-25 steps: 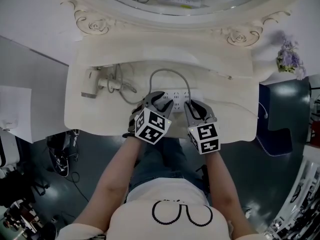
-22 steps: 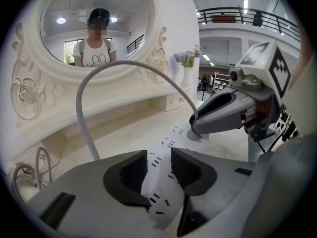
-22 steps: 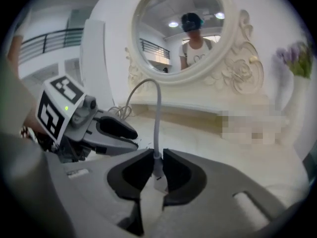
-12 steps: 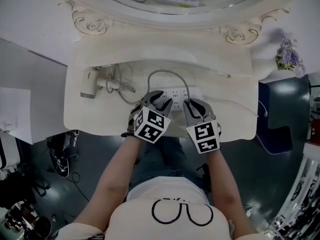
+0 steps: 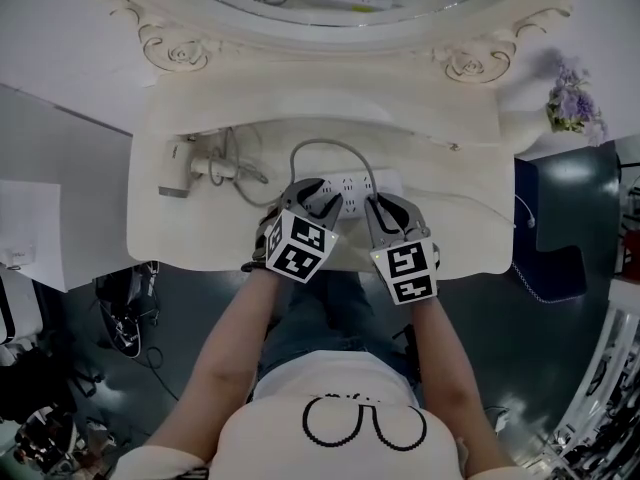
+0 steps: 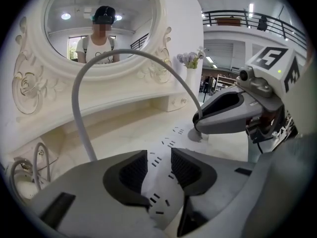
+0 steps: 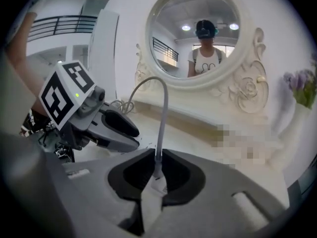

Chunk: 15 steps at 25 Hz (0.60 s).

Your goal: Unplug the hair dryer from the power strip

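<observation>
Now, left gripper [image 6: 158,156]: your jaws stand wide and straddle the power strip [image 6: 167,142], with the pads against its two long sides. That hold looks meant to pin the strip down so it cannot lift with the plug.
Right gripper [image 7: 157,157]: nearly closed and clamped low on the white plug [image 7: 157,181], with the grey cord [image 7: 161,123] rising straight out from between the pads. Gripping the plug body rather than the cord puts your pull on the hard part.
Power strip: it lies flat on the vanity top [image 5: 200,240] near the front edge, under both grippers. Empty slots show ahead of your left jaws.
Cord: it arches up from the plug and comes down to the left, toward the coil beside the dryer. I judge it to be the dryer's lead, though part of its run is hidden.
Hair dryer [image 5: 178,164]: on its side at the left of the vanity top, well apart from both grippers.
Stage: by my reading the plug is seated and the pull is not yet made.
Next move: draw the plug straight out of its socket while your left hold resists.
Risk: a slanted pull could drag or tip the strip.
</observation>
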Available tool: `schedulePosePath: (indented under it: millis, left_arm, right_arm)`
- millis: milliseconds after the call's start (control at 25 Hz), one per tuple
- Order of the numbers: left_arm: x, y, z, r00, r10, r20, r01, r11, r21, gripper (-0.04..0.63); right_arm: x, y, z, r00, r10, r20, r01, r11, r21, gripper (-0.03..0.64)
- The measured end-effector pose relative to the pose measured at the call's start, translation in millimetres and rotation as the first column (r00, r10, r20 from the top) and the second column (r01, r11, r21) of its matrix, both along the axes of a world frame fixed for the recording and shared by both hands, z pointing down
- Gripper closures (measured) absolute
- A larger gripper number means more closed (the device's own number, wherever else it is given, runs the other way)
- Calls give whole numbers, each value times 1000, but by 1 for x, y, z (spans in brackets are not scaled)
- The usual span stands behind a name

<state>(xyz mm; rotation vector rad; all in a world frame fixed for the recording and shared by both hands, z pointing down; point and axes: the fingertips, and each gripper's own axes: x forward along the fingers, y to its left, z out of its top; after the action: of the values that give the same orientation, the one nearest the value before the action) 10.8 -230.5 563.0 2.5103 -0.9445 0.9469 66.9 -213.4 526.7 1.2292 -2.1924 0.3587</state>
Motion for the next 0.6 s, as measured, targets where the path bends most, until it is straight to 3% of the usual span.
schedulePosePath:
  millis: [80,200,280,480,600]
  left_arm:
    - [1,0,0,1000,1,6,-1,1000,5,443]
    - [1,0,0,1000,-11,6,11,1000,2,443]
    - [1,-1,0,1000,-7,1,7,1000,-7,443]
    - [2,1,1,1000,25,6,-25,1000,-5,443]
    - [4,1,1,1000,23,7,-23,1000,3,444]
  right_arm:
    - [2,-3,1,1000,16,24,-16,1000,-14,574]
    - [11,-9,2,968,138,207,-124,989,-81,572]
    - [12,-8,1,959,156,238,-139,986,-87,571]
    - [1,2,0,1000,-4,-12,4,1000,-8,575]
    - [0,-3,1,999,-11,-32,10,1000,-23,575]
